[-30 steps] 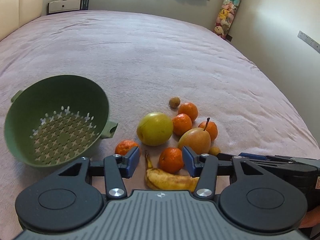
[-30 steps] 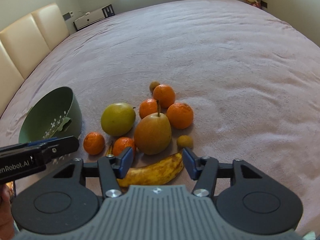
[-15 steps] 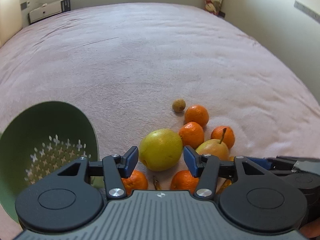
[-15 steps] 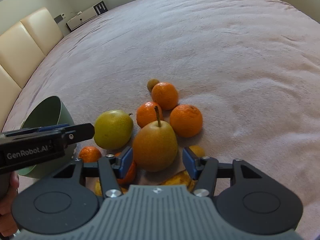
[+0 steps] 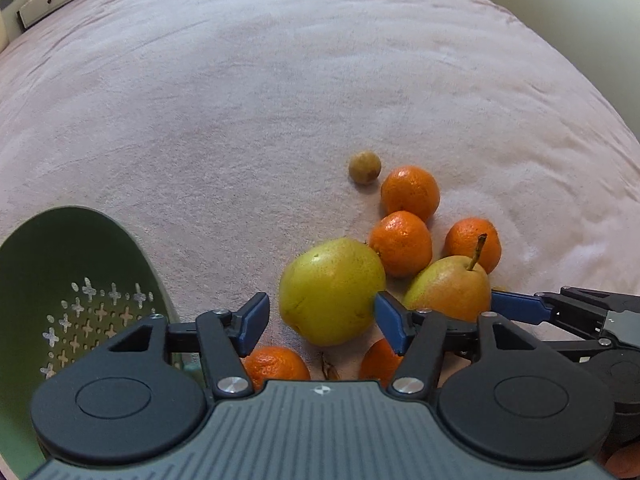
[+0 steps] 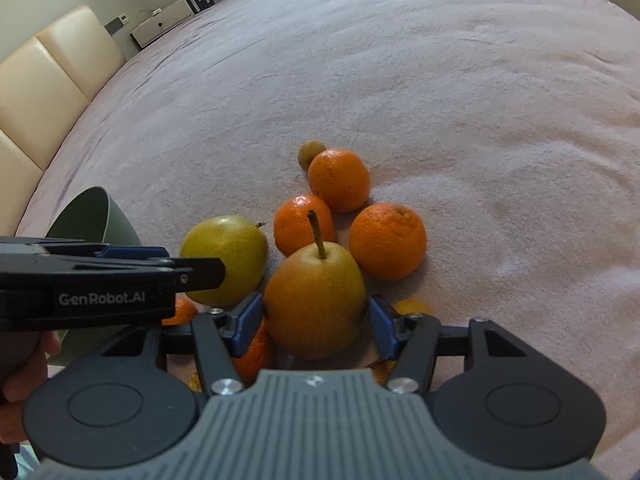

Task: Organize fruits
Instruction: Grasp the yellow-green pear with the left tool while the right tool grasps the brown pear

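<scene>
I've dropped both tongs onto the fruit pile on the bed since a second ago: left tongs (image 5: 318, 322) opening around the green pear (image 5: 332, 290), right tongs (image 6: 316, 326) opening astride the russet pear (image 6: 314, 304), neither gripped yet, colander (image 5: 60, 280) waiting left.
</scene>
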A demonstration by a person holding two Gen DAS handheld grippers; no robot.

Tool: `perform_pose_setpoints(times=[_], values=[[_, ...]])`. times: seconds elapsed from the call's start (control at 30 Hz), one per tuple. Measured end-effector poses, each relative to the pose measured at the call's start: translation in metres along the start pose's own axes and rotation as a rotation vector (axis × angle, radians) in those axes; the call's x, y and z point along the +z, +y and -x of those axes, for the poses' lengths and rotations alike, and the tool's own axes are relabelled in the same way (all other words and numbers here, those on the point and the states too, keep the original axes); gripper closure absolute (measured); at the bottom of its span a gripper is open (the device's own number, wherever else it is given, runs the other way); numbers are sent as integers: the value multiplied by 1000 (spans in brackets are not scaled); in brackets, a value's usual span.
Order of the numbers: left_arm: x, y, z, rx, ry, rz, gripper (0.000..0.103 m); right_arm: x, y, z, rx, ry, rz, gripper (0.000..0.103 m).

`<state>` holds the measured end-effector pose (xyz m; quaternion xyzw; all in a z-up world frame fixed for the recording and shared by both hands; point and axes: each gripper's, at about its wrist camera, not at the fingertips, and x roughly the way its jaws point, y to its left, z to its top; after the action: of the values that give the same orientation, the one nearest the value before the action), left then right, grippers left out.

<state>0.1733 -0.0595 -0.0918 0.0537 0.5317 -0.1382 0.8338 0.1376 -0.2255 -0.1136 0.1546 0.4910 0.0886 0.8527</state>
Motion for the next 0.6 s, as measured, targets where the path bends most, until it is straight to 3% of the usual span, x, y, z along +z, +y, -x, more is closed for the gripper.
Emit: perform_pose_setpoints(times=[0.23, 0.6], values=[[5, -4, -14, -13, 26, -35, 20, -1, -3, -4, 27, 14, -17, 45], [6, -12, -25, 2, 21, -59, 26, -1, -1, -3, 29, 20, -10, 45]])
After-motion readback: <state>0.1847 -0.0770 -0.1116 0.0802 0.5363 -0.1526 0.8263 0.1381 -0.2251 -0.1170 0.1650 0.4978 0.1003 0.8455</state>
